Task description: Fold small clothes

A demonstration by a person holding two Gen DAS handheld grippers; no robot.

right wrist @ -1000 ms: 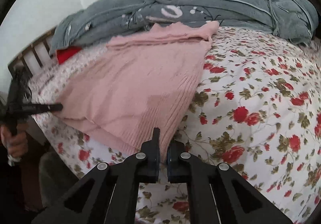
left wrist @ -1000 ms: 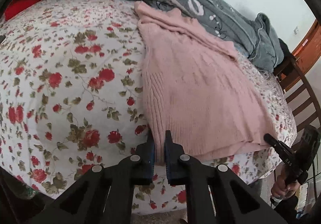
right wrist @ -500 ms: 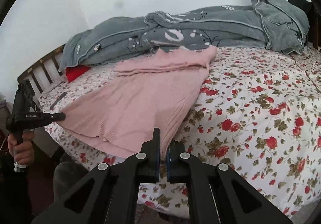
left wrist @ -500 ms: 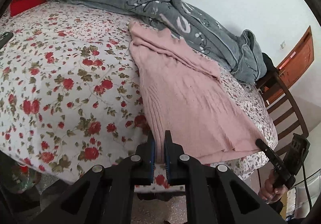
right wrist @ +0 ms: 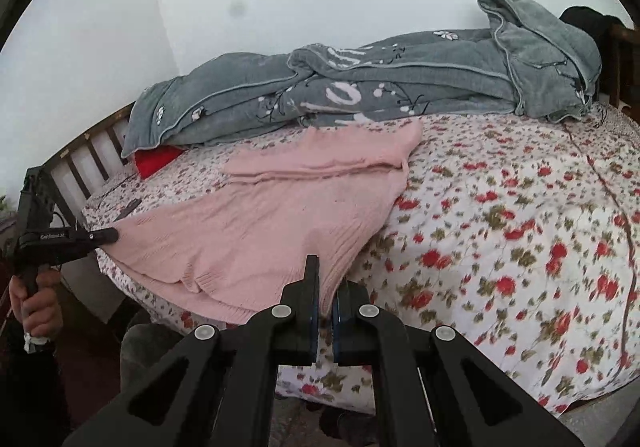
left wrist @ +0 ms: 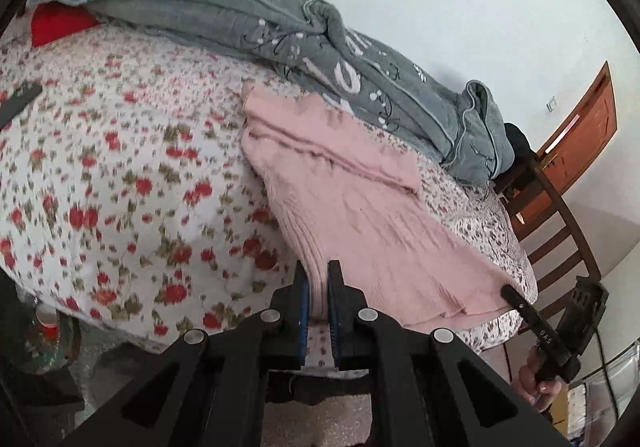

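Your left claw [left wrist: 318, 295] and right claw [right wrist: 325, 297] each pinch the pink ribbed knit sweater's [left wrist: 360, 215] near hem corners over the floral bed [left wrist: 120, 187].

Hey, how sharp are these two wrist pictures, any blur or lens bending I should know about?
Left wrist view: the floral bedsheet and pink sweater are smeared by motion blur, while the left gripper stays crisp. Right wrist view: milder blur on the sheet, sharper grey blanket. Both views bulge the bed, with dark fisheye corners and soft, even light.

Left tongs [left wrist: 317, 287] pinch the pink sweater's [left wrist: 352, 207] hem above the floral bedsheet [left wrist: 120, 187].
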